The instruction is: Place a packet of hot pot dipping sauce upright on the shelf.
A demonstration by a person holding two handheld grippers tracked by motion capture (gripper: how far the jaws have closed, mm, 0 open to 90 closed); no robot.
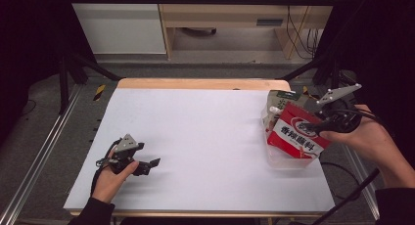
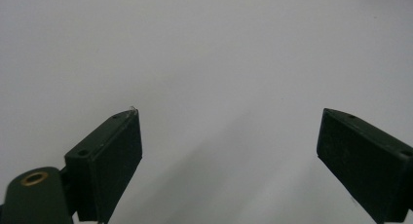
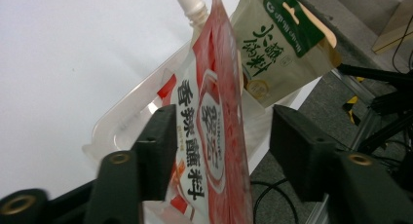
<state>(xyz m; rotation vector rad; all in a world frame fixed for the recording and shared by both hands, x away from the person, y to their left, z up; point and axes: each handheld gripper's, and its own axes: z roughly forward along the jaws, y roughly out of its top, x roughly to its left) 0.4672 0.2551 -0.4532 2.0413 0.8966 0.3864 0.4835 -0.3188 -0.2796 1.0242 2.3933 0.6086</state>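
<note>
Fingers (image 3: 158, 136) straddle red pouch (image 3: 214, 136), one side gapped.

A: Right gripper (image 3: 221, 151) status?

B: Jaws apart, red pouch (image 3: 214, 136) standing edge-on btwn them. Left jaw's right up against its printed face, can't tell if it presses; right jaw's clear of it w/ a gap.

A: Where's the pouch sitting?

B: Lower end's in a clear plastic tray (image 3: 122, 121) on the white bench (image 3: 73, 53).

A: Anything else in there?

B: White screw cap (image 3: 191, 4) sticking up just behind the red one, plus a beige pouch (image 3: 277, 44) w/ green top leaning to the right. Black cables (image 3: 272, 190) on grey floor past the bench edge.
</note>
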